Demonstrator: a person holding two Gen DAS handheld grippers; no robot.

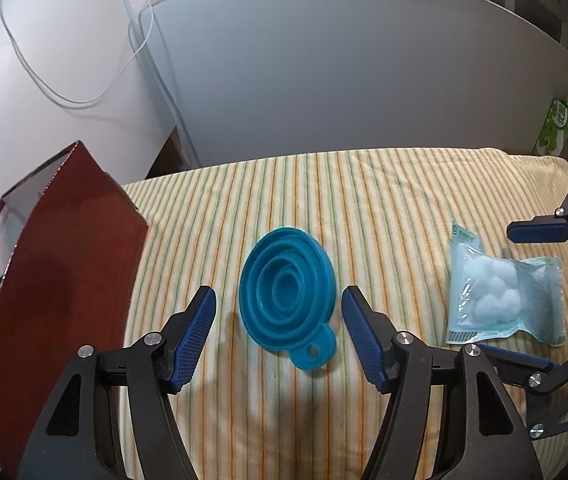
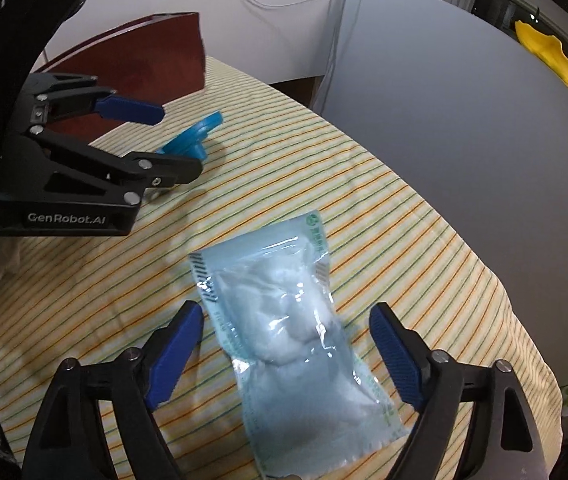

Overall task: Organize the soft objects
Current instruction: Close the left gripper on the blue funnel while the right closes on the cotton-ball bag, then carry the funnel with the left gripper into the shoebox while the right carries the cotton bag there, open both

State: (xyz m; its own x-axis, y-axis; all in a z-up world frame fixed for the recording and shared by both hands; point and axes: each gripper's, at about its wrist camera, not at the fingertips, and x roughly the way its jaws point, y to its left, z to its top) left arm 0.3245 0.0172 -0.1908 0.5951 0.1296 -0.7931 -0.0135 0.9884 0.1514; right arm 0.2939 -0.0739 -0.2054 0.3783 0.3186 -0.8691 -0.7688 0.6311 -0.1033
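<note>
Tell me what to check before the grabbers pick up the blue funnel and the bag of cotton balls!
1. Left gripper open wide enough for the blue funnel: ok, the jaws stand apart on either side of it.
2. Right gripper open around the bag of cotton balls: ok, a pad on each side, not squeezing.
3. Funnel lying free on the striped cloth: ok, nothing on top of it.
4. Bag apart from the funnel: ok, bare cloth shows between them.
5. Red box open at the top: ok, its opening shows at the left.
6. Room left inside the box: cannot tell, the inside is mostly hidden.
</note>
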